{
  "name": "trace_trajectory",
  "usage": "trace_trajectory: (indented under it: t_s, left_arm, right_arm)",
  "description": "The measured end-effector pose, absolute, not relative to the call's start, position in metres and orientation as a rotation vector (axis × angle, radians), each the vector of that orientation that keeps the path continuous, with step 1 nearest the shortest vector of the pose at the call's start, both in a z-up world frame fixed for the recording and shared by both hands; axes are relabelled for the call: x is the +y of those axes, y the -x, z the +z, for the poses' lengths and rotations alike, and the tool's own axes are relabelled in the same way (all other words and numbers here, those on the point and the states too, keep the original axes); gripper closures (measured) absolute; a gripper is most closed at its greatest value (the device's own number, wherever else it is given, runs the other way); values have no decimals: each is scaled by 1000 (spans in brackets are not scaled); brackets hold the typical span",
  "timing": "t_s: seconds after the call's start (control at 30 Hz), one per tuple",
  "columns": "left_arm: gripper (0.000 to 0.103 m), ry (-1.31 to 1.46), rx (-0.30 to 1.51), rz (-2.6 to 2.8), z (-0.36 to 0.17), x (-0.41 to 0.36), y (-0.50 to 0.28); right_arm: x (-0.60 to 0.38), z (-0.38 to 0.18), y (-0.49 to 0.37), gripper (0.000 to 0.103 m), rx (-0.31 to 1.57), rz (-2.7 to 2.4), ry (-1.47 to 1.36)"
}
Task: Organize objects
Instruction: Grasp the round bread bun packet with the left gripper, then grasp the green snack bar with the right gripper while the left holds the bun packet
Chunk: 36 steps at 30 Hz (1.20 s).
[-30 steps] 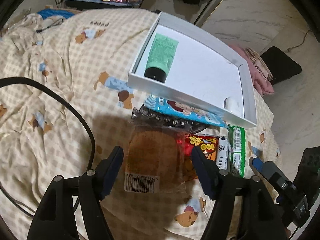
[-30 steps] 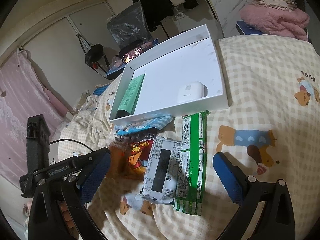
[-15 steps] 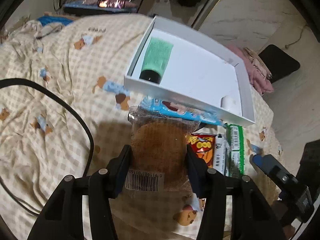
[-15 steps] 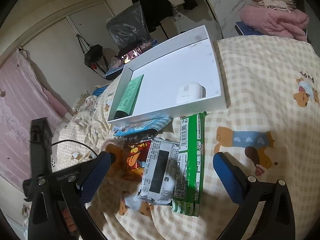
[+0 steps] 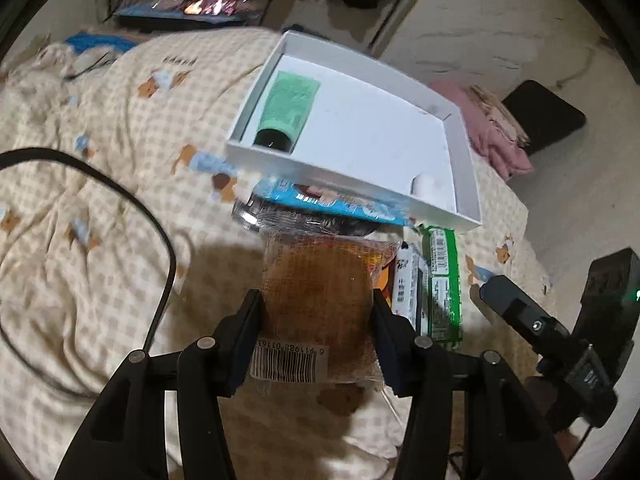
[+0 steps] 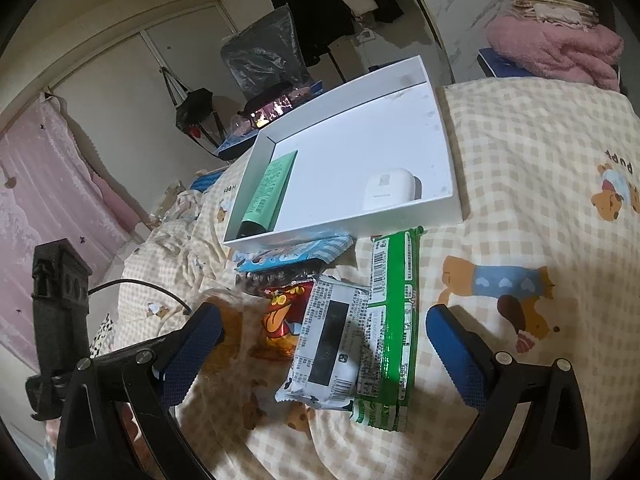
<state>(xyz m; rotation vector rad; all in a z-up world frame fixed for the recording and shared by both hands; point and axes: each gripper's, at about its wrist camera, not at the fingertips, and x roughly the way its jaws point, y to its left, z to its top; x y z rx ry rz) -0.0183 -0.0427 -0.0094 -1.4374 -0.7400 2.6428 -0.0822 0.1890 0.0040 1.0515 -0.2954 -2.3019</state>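
My left gripper (image 5: 318, 316) is shut on a clear-wrapped brown cake packet (image 5: 320, 292), held just above the checked bedspread. Ahead lies a white box (image 5: 320, 168) holding a green tube (image 5: 290, 110) and a small white case (image 5: 424, 186). A blue snack packet (image 5: 340, 204) is tucked under the box's near wall. My right gripper (image 6: 324, 336) stands open above a white-and-black packet (image 6: 332, 336), with a green packet (image 6: 390, 320) and a red packet (image 6: 284, 312) beside it. The brown packet (image 6: 232, 304) shows blurred past its left finger.
A black cable (image 5: 160, 240) loops over the bedspread at the left. A pink blanket (image 6: 560, 52) is piled beyond the bed's far right corner, with a black cushion (image 5: 544, 116) on the floor. The bed edge falls away to the right.
My left gripper's jaws closed from wide apart onto the brown cake packet and raised it a little toward the box. The right gripper stayed put and open.
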Motion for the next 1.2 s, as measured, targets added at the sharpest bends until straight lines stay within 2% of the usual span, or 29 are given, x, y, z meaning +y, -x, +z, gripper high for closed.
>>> trace_trajectory:
  t_s: [0.07, 0.13, 0.23, 0.43, 0.63, 0.9, 1.1, 1.2]
  left_arm:
    - [47, 1603, -796, 2583, -13, -38, 19]
    - [47, 1567, -790, 2557, -12, -29, 16]
    - [47, 1526, -671, 2603, -8, -15, 16]
    - [47, 1363, -786, 2571, -6, -22, 11]
    - [47, 1261, -802, 2600, 0, -26, 11]
    - [47, 1216, -817, 2624, 2, -30, 11]
    - [47, 1214, -929, 2719, 0, -54, 8]
    - [47, 1228, -919, 2703, -3, -53, 11]
  right_arm:
    - [190, 3, 83, 0, -307, -2297, -1053]
    - [191, 4, 84, 0, -324, -2295, -1048]
    - [193, 6, 83, 0, -331, -2295, -1036]
    - [188, 6, 83, 0, -311, -2273, -1034]
    - [187, 4, 83, 0, -313, -2261, -1042]
    - [186, 4, 83, 0, -308, -2258, -1049]
    - [195, 12, 80, 0, -373, -2271, -989]
    - [195, 10, 82, 2, -376, -2274, -1003]
